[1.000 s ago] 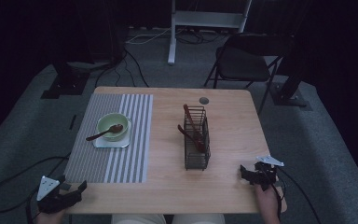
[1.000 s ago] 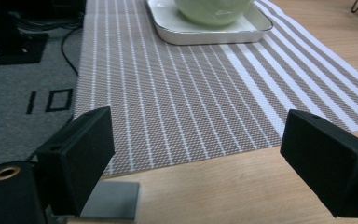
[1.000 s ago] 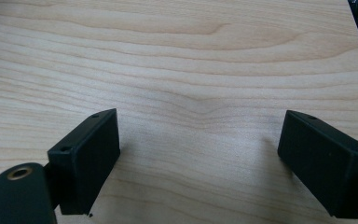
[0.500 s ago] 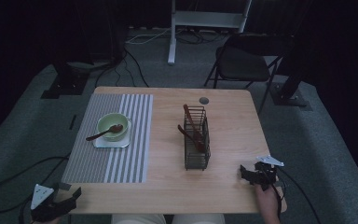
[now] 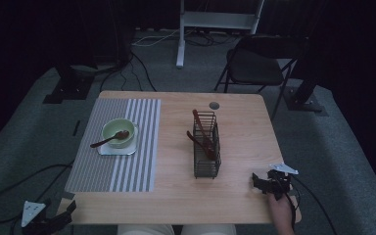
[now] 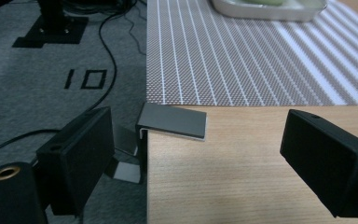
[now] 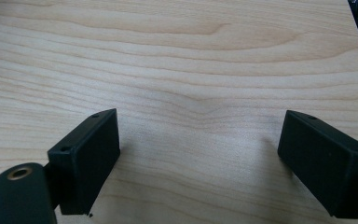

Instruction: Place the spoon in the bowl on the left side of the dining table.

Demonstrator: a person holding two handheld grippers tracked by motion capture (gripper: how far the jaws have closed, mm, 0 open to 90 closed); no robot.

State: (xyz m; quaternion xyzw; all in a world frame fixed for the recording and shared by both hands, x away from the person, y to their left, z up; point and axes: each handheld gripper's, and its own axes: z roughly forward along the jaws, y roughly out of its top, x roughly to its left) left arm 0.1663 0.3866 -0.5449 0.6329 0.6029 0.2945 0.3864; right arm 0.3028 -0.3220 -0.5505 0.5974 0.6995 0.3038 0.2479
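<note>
Both the left gripper [image 5: 54,223] at lower left and the right gripper [image 5: 267,183] at lower right are waiting wide open and empty; next is probably reaching to the wooden spoon [image 5: 110,139] in the green bowl [image 5: 112,128].

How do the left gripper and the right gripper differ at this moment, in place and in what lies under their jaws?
The left gripper hangs off the table's near left corner, one jaw over the grey carpet, while the right gripper sits over the table near its right front edge. The left gripper faces the striped placemat and a grey corner clip; the right gripper faces bare wood. Both are open and hold nothing.
</note>
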